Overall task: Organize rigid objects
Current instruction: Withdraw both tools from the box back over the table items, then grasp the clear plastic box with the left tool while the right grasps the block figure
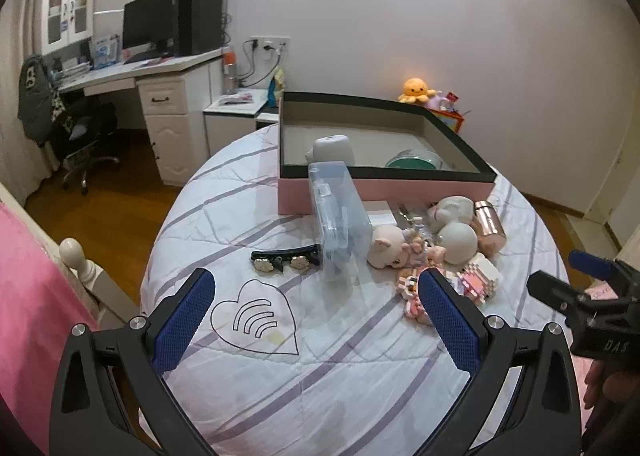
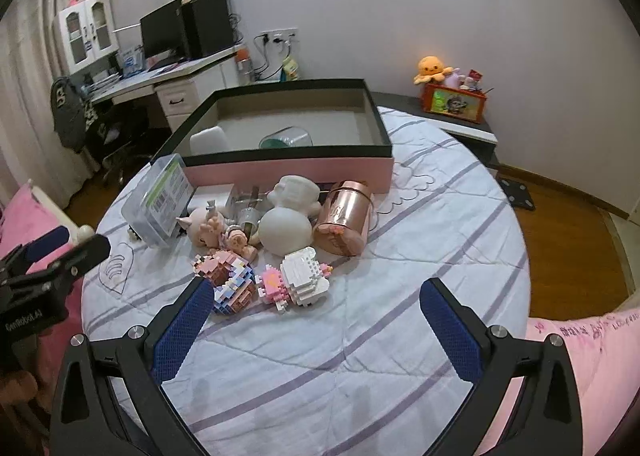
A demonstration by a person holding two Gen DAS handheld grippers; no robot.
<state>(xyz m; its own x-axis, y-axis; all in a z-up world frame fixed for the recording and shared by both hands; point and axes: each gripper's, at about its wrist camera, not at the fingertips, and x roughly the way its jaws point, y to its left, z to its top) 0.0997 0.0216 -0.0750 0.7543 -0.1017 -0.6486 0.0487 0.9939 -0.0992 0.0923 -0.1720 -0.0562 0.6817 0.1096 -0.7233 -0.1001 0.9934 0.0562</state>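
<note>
Both empty, jaws spread: left gripper [image 1: 316, 308], right gripper [image 2: 316, 308]. Toys heaped mid-frame on bed [image 2: 420, 256], in front of pink box [image 2: 288, 169]. Probably take block figure [image 2: 298, 280] w/ right; grip its solid body, lift straight, avoid nudging copper canister [image 2: 344, 217].

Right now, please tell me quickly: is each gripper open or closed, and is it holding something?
Left gripper: open, holding nothing, above the bedcover.
Right gripper: open, holding nothing, just short of the block toys.
</note>
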